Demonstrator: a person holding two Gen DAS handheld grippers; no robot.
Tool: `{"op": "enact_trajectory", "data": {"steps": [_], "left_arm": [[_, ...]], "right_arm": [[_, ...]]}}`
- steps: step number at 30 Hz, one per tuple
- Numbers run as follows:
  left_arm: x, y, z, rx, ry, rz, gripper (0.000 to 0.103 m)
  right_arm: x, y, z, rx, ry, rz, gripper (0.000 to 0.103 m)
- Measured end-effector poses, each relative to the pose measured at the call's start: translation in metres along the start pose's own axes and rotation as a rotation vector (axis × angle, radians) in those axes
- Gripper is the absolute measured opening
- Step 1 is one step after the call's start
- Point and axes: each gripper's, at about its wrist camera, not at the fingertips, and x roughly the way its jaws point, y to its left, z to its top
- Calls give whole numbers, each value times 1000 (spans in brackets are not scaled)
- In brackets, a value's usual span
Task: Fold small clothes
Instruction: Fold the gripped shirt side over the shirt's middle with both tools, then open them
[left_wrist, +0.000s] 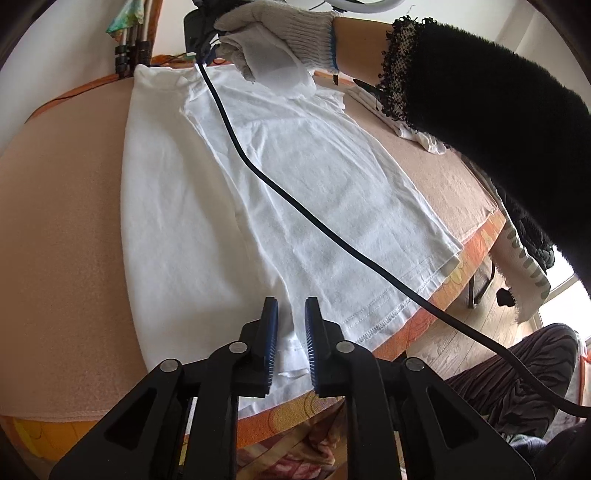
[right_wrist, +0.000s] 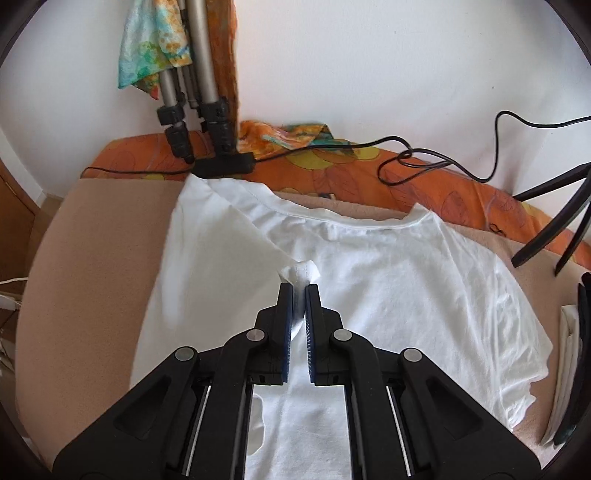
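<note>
Black tool arms fill the near edge of both wrist views. Left tool (left_wrist: 289, 332): blue pads parted, hovering over the hem end of the white T-shirt (left_wrist: 258, 206); cloth shows in the gap but the pads do not press it, so released. Right tool (right_wrist: 298, 317): pads nearly together, clenched on a pinch of the shirt's cloth, a small tuft poking out past the tips; that looks like the sleeve or shoulder edge, drawn in over the body. A gloved hand (left_wrist: 273, 44) carries it at the collar end.

T-shirt lies spread on a beige blanket (left_wrist: 62, 206) over an orange patterned surface (right_wrist: 424, 177), collar toward the wall and tripod legs (right_wrist: 199, 74). A black cable (left_wrist: 295, 214) trails across the shirt.

Progress, as I judge it: one long side already turned in, a straight lengthwise crease visible. The other sleeve (right_wrist: 524, 332) still lies out flat. Left to do: set down the pinched edge, fold the far side in, then fold hem to collar. Roughly a third done. More white cloth (left_wrist: 421, 136) sits near the far edge, possibly other pieces.
</note>
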Motion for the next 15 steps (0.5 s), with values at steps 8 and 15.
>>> {"op": "enact_trajectory", "data": {"steps": [8, 15], "left_arm": [[-33, -5, -6, 23, -113, 50, 60], [-70, 12, -5, -8, -261, 127, 60]], "right_arm": [[-42, -33, -15, 29, -97, -6, 59], [-103, -85, -34, 133, -170, 56, 63]]}}
